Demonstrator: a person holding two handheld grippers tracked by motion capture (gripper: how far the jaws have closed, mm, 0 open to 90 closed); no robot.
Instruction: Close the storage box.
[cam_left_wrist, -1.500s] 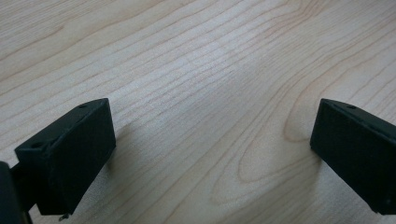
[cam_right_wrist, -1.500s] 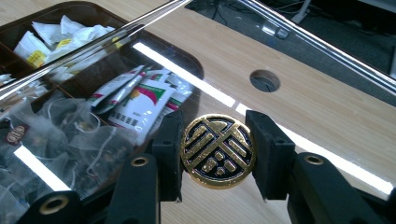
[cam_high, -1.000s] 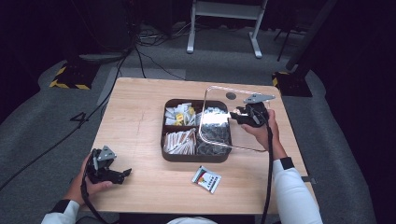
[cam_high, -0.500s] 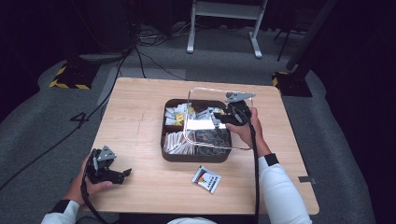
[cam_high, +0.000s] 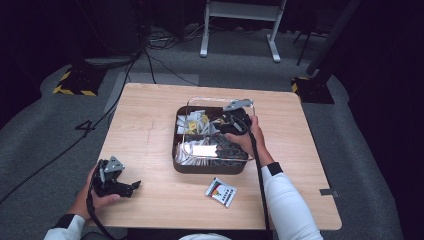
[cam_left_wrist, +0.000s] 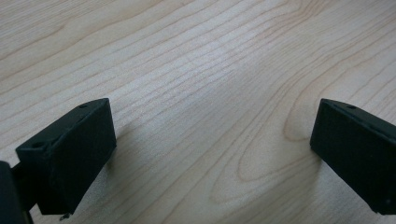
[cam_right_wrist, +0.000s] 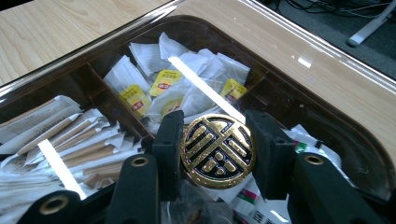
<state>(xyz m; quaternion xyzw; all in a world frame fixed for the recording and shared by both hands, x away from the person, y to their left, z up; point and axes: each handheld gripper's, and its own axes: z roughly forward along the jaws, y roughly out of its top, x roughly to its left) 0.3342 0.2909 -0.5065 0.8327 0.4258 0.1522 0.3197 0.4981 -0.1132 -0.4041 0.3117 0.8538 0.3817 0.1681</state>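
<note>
A dark brown compartment tray (cam_high: 207, 168) sits mid-table, holding yellow-tagged tea bags (cam_right_wrist: 162, 85) and paper-wrapped sticks (cam_right_wrist: 70, 137). A clear lid (cam_high: 216, 131) lies almost flat just over the tray; whether it rests on the rim I cannot tell. My right gripper (cam_high: 231, 125) is over the tray's right half. In the right gripper view its jaws (cam_right_wrist: 218, 150) press on both sides of the lid's round black-and-gold knob (cam_right_wrist: 218, 140). My left gripper (cam_high: 131, 186) rests near the table's front left corner, jaws wide apart (cam_left_wrist: 215, 140) over bare wood.
A small white packet with coloured print (cam_high: 221, 191) lies on the table just in front of the tray. The wooden tabletop (cam_high: 145, 125) stands on grey floor; cables and a white stand's legs are behind it.
The right gripper has carried the clear lid leftward and down, from tilted up at the tray's right side to nearly flat over the tray. The left gripper has stayed put.
</note>
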